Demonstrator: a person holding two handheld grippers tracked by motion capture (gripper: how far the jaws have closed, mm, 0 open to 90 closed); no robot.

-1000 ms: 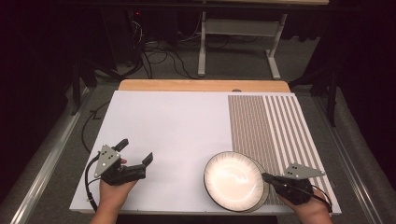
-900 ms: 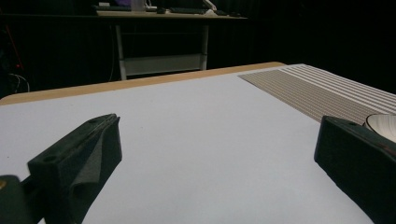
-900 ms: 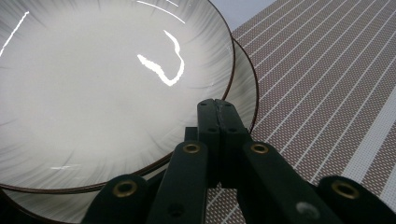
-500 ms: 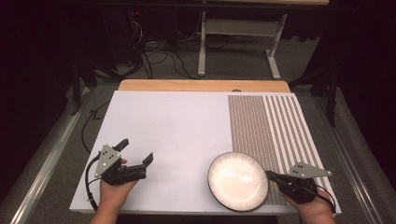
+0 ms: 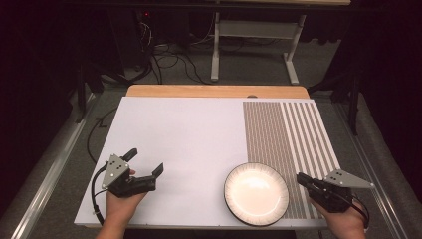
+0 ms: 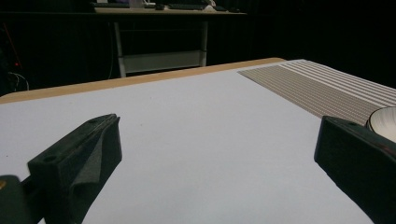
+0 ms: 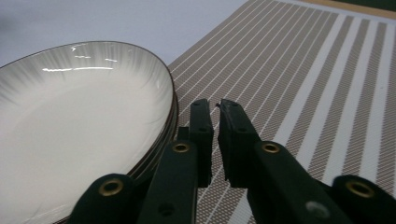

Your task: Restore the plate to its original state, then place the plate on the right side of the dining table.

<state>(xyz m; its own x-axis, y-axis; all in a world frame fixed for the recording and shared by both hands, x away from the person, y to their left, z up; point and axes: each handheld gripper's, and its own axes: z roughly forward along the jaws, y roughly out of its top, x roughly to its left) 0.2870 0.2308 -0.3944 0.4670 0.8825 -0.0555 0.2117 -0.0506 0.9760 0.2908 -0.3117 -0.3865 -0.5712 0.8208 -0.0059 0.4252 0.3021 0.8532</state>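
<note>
My right gripper has its jaws nearly together with nothing between them, poised just beside the rim of the plate, which sits at the table's near edge, straddling the white surface and the striped mat. My left gripper rests wide open and empty over bare table, well apart from the plate. If the plate is to be lifted, I judge I must spread the right jaws, slip one under the rim, and close squarely so the glazed edge does not skid.
</note>
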